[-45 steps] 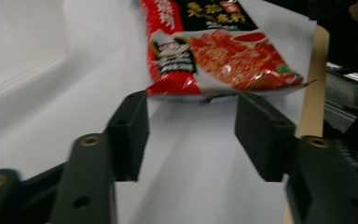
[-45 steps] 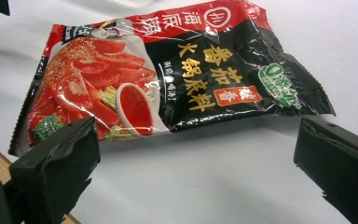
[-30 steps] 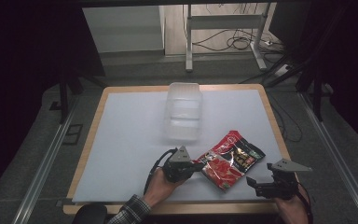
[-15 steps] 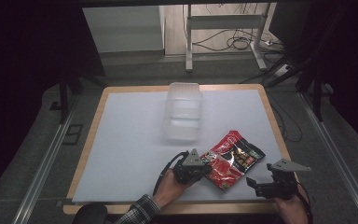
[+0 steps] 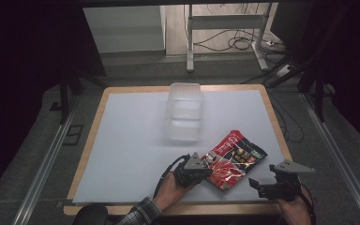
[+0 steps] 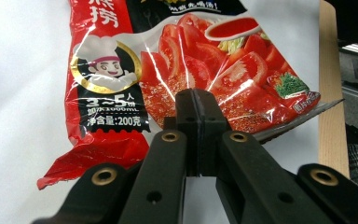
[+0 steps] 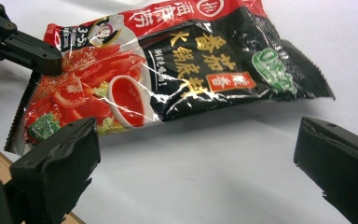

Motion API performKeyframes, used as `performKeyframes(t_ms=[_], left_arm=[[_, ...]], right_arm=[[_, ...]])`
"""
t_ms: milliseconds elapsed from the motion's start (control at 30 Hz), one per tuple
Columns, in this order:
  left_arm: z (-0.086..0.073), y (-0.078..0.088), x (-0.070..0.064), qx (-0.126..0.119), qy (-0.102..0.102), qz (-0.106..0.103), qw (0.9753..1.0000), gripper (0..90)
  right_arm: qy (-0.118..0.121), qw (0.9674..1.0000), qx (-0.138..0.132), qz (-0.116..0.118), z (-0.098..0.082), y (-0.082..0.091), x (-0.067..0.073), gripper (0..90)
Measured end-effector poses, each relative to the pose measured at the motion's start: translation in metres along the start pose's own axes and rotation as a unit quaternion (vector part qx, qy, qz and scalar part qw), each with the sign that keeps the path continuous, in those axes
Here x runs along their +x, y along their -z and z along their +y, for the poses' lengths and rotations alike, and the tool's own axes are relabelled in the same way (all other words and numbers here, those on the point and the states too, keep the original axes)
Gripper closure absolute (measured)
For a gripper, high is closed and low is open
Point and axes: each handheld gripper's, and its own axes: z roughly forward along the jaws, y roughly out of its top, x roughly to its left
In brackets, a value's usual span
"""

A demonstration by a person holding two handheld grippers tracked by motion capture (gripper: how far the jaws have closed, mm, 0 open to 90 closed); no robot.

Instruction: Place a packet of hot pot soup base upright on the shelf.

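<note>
Pouches: one; clear tubs: one; tongs: two.

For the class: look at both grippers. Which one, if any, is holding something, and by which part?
The left gripper is shut on the red soup-base packet, pinching its near edge, at the end printed with tomatoes. The right gripper is open and holds nothing.

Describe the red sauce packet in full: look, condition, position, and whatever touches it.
The red sauce packet is a glossy, crinkled plastic pouch, red and black, printed with tomatoes, a chef logo and Chinese text. It lies flat on the white table, near the front right, set diagonally. The left gripper, jaws shut, presses on its tomato end; whether it pinches film is unclear.
</note>
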Motion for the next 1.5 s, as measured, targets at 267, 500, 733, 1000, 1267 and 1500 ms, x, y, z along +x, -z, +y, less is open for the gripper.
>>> performKeyframes(t_ms=[267, 500, 733, 1000, 1267, 1500], left_arm=[[-0.003, 0.002, -0.004, 0.015, -0.007, 0.006, 0.9998, 90.0], [-0.004, 0.003, -0.003, 0.024, -0.007, 0.0, 0.9997, 90.0], [-0.007, 0.003, -0.004, 0.027, 0.0, -0.002, 0.9996, 90.0], [-0.008, 0.003, -0.004, 0.03, 0.003, -0.005, 0.9995, 90.0], [-0.009, 0.004, -0.005, 0.029, 0.0, -0.003, 0.9996, 90.0], [-0.011, 0.006, -0.003, 0.025, 0.011, -0.013, 0.9996, 89.1]], right_arm=[[0.01, 0.9999, -0.007, 0.003, 0.001, 0.003, 0.004, 0.0], [0.026, 0.999, -0.031, 0.019, 0.008, 0.004, 0.012, 0.0], [0.012, 0.9973, -0.053, 0.049, 0.023, 0.0, 0.018, 1.2], [0.0, 0.9965, -0.025, 0.079, 0.054, -0.023, 0.028, 1.4], [0.001, 0.9953, -0.039, 0.089, 0.075, -0.037, 0.032, 27.5], [-0.011, 0.9929, -0.055, 0.106, 0.079, -0.04, 0.03, 65.1]])
